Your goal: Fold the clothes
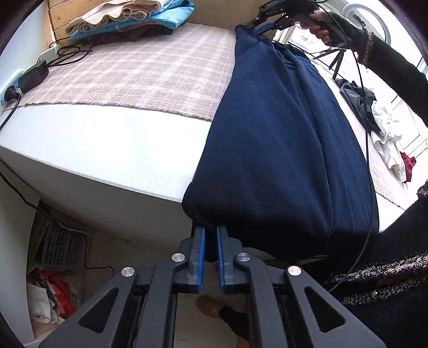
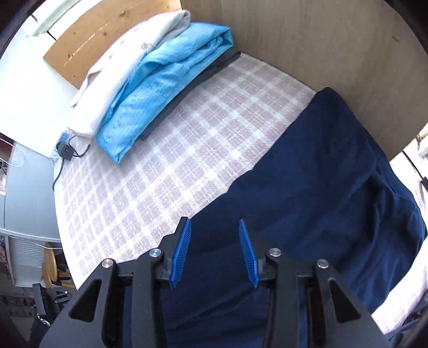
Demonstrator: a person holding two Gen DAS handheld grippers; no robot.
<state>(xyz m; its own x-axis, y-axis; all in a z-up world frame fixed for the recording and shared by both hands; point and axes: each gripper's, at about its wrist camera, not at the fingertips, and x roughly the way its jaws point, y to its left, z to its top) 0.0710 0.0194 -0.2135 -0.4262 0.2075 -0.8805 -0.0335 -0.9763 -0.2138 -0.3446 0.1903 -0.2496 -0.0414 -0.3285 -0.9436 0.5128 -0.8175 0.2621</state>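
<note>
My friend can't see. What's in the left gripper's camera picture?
The left gripper pinches the near edge of a dark blue garment stretched over a bed with a pink checked blanket. The right gripper is at its far end; folded clothes sit behind.

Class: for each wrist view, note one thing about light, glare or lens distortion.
Left wrist view: windows at the right edge are blown out white, and the bed edge bows from fisheye distortion. Right wrist view: even daylight, navy garment folds softly shadowed, plaid blanket lines curve.

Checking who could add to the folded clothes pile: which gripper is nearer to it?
Right. The right gripper hovers open over the navy garment, facing the pile; the left gripper is at the bed's near edge.
</note>
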